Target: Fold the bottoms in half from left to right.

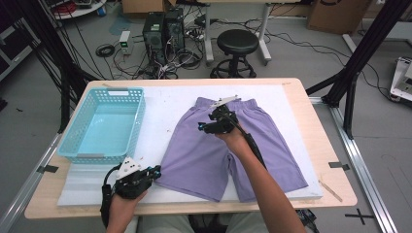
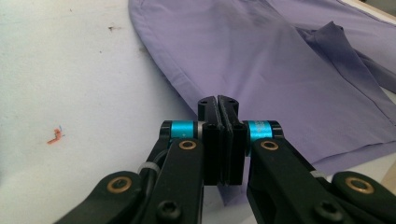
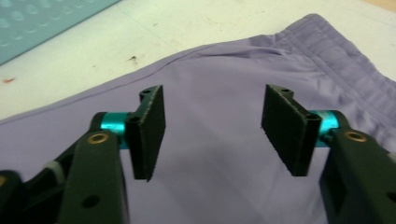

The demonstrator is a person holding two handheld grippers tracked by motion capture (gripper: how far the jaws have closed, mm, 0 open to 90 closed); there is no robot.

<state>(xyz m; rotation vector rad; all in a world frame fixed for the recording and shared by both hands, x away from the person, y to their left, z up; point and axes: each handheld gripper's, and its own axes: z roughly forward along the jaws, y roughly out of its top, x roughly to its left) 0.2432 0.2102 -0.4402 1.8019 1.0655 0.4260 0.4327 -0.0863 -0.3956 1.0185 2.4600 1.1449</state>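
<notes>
Purple shorts (image 1: 228, 145) lay flat in the middle of the table (image 1: 320, 145). The left gripper (image 2: 218, 103) was shut, empty, at the near leg hem. The right gripper (image 3: 212, 126) hung half open above the waistband; pinching one layer could bunch the cloth.
</notes>
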